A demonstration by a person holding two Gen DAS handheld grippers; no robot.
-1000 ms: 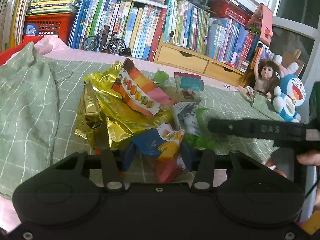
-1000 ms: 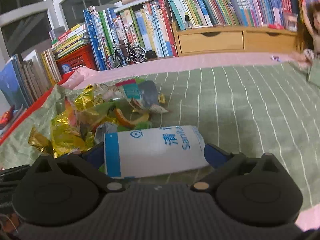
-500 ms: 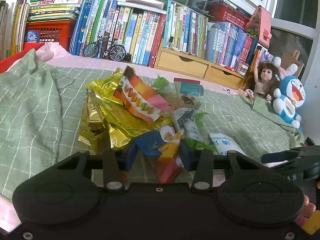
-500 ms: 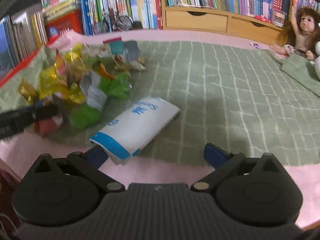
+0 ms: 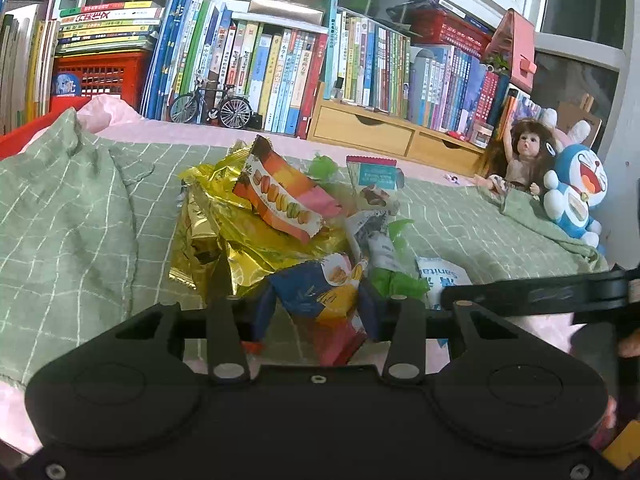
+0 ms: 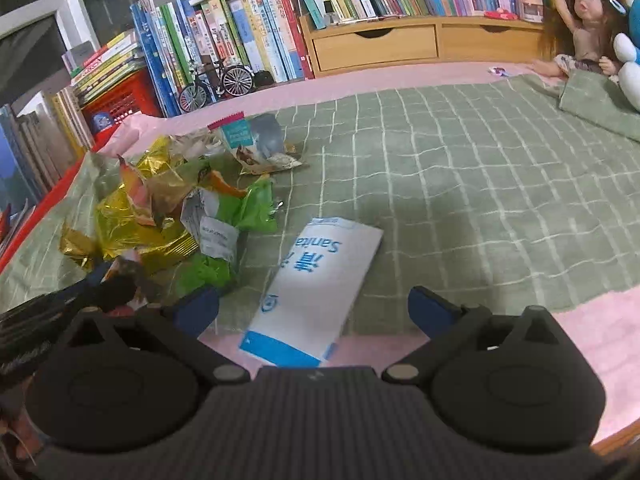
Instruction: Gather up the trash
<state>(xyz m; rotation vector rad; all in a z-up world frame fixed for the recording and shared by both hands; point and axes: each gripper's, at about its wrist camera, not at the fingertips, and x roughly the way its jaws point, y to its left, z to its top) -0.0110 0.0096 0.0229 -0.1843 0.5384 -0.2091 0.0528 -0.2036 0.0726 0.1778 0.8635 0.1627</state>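
The left claw (image 5: pixel 316 312) is clamping down on a blue-and-orange snack bag (image 5: pixel 320 296), its fingers pinching the wrapper from both sides at the near edge of the trash pile (image 5: pixel 256 232). That pile of gold foil, green and pink wrappers is sitting on the green checked blanket (image 6: pixel 460 184) spread over the bed. Over on the right, the right claw (image 6: pixel 312 312) is gaping wide, gripping nothing, with the white wipes pack (image 6: pixel 316 280) lying flat on the blanket between its blue fingertips (image 6: pixel 430 308), the pack's near end hanging over the pink sheet (image 6: pixel 600 340). The pack is resting just beside the pile, touching the green wrappers. Books (image 5: pixel 280 68) are lining the wall behind, and a doll (image 5: pixel 520 160) is sitting at the far corner.
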